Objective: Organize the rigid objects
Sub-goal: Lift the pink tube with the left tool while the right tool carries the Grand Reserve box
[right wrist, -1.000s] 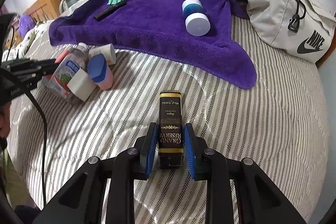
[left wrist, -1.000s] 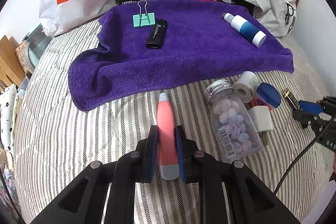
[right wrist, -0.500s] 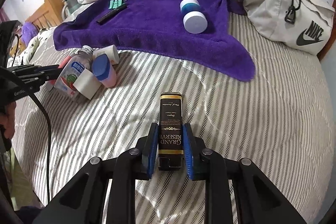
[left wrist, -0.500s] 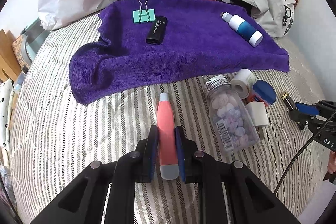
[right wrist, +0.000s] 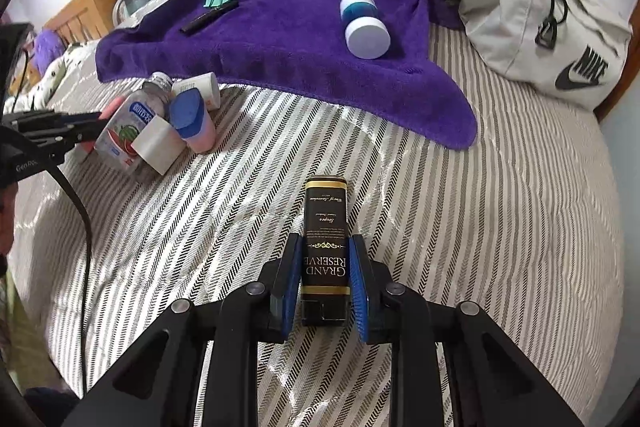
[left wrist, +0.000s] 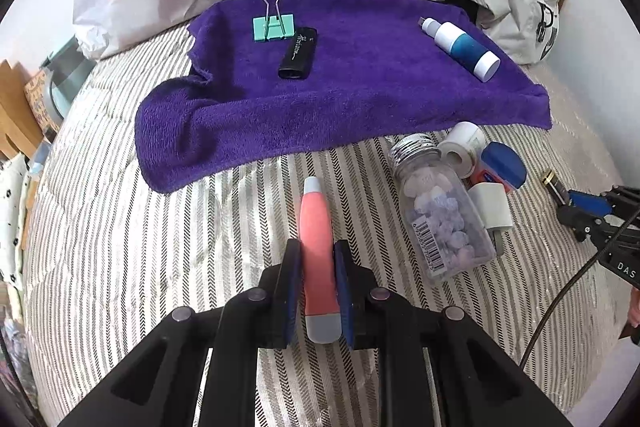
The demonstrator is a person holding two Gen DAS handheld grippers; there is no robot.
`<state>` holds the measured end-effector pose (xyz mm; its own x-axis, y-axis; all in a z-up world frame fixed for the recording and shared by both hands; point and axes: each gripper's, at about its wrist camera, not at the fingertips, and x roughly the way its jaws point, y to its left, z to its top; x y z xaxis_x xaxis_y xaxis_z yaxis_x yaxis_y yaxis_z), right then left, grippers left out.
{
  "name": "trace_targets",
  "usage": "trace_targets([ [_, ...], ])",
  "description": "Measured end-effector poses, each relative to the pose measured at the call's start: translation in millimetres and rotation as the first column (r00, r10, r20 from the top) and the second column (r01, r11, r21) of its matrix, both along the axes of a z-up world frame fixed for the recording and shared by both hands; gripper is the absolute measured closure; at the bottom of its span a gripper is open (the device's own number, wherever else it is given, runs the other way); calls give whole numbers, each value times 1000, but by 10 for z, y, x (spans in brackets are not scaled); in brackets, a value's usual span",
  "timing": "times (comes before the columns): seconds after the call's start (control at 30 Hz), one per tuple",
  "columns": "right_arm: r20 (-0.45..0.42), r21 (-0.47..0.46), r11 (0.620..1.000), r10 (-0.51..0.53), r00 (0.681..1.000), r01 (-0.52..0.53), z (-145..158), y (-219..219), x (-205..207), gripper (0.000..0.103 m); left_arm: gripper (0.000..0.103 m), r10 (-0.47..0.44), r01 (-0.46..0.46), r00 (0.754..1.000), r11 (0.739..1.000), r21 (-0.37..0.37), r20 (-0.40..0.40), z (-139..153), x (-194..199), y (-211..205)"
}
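Purple towel [left wrist: 360, 99] ahead — left fingers [left wrist: 316, 291] clamp pink tube [left wrist: 318, 251], right fingers [right wrist: 325, 283] black box [right wrist: 325, 251] — candy jar [left wrist: 440, 211] beside.

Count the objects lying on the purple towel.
3: a green binder clip at the far left, a black lighter right beside it, and a blue-and-white bottle toward the right. Towel folds could hide something small.
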<state>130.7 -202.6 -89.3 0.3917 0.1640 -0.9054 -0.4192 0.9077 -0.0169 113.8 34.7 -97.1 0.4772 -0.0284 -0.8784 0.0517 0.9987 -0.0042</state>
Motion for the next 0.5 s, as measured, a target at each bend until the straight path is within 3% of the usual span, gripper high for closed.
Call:
trace_targets([
  [0.23,-36,66,997,-23,999,25,55,-90,29,80,87,-2,1,1000,999,-33,-21,25,18,53],
  [0.5,-20,127,992,-6,1000,9,274,-121,60,80,87,15,-13,1000,996,-92,20,237,-63,197],
])
